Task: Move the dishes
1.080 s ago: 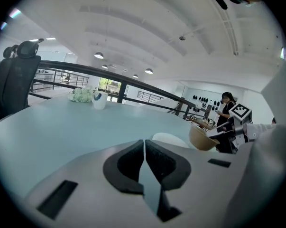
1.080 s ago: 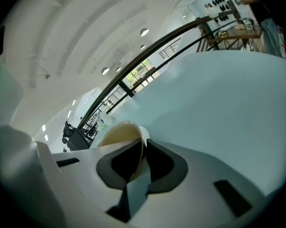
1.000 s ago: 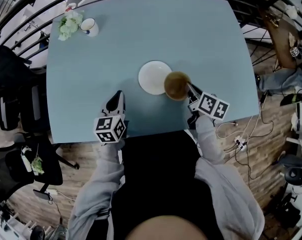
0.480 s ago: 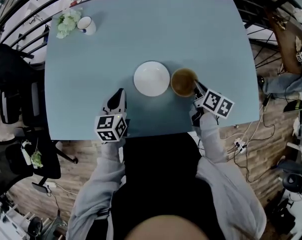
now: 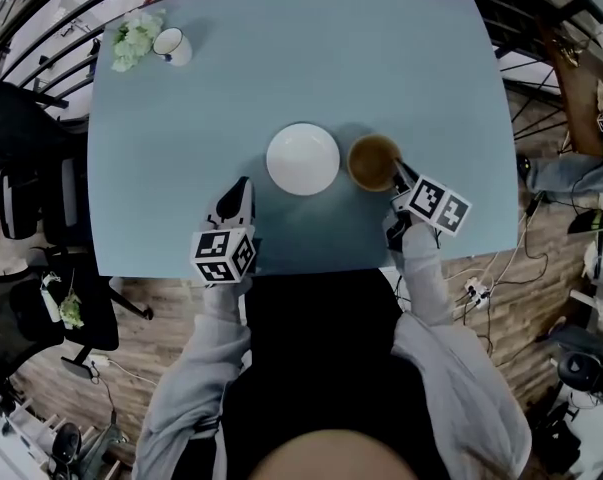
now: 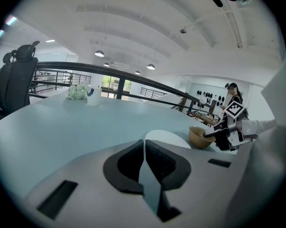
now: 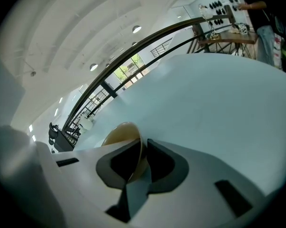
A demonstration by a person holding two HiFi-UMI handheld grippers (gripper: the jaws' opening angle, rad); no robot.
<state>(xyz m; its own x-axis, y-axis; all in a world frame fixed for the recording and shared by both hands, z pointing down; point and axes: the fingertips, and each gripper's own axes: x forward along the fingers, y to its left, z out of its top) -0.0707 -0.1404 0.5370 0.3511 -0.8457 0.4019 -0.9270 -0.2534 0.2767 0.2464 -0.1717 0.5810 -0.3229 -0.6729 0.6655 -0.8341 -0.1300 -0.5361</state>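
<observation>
A brown bowl point(image 5: 371, 161) sits just right of a white plate point(image 5: 302, 158) on the blue table point(image 5: 281, 58). My right gripper point(image 5: 396, 173) is shut on the bowl's near rim; in the right gripper view the rim point(image 7: 133, 148) is pinched between the two pads. My left gripper point(image 5: 236, 193) hovers near the table's front edge, left of and nearer than the plate, jaws shut with nothing held. From the left gripper view, the plate point(image 6: 169, 139) and the bowl point(image 6: 199, 136) lie ahead, with the right gripper point(image 6: 210, 135) on the bowl.
A white mug point(image 5: 171, 44) and a bunch of pale flowers point(image 5: 133, 36) stand at the far left corner. Black chairs point(image 5: 21, 208) are to the left of the table, cables and stands point(image 5: 571, 198) to the right. A railing runs behind the table.
The right gripper has carried the bowl rightwards, from overlapping the plate's right edge to beside the plate. The left gripper has hardly moved.
</observation>
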